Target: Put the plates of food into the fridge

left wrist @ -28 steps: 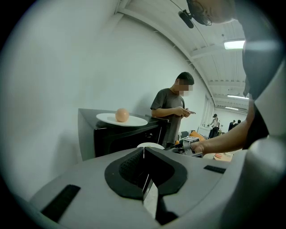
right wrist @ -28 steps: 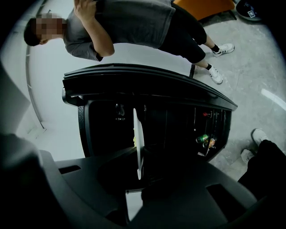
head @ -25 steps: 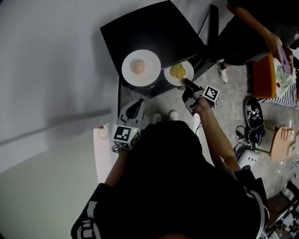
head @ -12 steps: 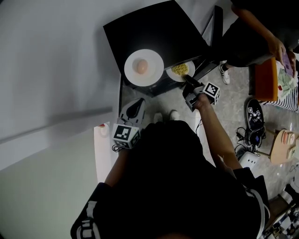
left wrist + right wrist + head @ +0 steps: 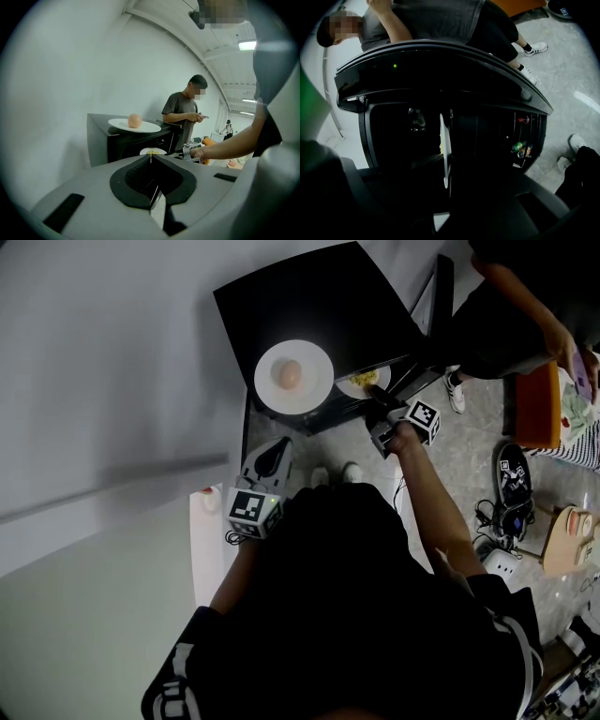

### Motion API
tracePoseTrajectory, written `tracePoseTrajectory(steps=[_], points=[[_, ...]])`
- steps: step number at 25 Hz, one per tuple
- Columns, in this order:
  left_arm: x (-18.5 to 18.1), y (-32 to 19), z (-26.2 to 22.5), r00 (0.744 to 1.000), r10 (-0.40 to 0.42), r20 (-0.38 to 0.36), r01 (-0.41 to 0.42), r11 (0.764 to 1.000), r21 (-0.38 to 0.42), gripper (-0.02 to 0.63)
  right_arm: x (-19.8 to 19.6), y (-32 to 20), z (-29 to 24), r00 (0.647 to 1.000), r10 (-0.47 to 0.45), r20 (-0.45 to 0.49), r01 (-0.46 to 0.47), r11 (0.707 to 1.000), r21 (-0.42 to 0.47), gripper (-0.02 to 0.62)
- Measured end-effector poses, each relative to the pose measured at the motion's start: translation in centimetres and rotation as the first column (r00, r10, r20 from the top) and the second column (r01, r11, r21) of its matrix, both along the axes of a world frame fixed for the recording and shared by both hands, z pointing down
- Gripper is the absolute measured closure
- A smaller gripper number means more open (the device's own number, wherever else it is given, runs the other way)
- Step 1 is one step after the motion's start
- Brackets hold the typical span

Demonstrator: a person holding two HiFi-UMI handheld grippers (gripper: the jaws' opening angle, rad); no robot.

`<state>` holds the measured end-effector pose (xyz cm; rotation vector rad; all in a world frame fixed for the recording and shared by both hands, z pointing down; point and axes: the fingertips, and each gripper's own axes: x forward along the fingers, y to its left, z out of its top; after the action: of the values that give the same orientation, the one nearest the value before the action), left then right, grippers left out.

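Note:
A black mini fridge (image 5: 319, 306) stands against the white wall. On its top rests a white plate with a round peach-coloured food (image 5: 293, 376), which also shows in the left gripper view as the plate on top (image 5: 134, 123). My right gripper (image 5: 377, 404) is shut on the rim of a white plate of yellow noodles (image 5: 364, 381), half hidden under the fridge's top edge. In the right gripper view that noodle plate (image 5: 444, 150) shows edge-on before the dark fridge interior (image 5: 408, 136). My left gripper (image 5: 267, 460) hangs lower left of the fridge, shut and empty.
A person (image 5: 511, 306) stands at the fridge's right side holding a phone. The open fridge door (image 5: 525, 140) carries cans in its shelf. Cables and gear (image 5: 506, 498) lie on the floor at the right. A white panel (image 5: 204, 540) is beside my left arm.
My right gripper has carried the noodle plate forward, so more of it is now under the fridge's top edge. The left gripper has stayed where it was.

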<state>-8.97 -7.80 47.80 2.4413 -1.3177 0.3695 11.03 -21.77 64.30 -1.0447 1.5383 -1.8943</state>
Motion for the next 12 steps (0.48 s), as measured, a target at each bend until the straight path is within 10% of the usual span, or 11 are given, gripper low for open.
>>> tracePoseTrajectory(steps=[12], points=[[-0.2,0.0,-0.3,1.000,-0.019,-0.019,0.019,1.000,0.003,0.583,0.0,-2.0,0.6,1.000,0.024,-0.002,-0.024,1.000,-0.008,0.557]])
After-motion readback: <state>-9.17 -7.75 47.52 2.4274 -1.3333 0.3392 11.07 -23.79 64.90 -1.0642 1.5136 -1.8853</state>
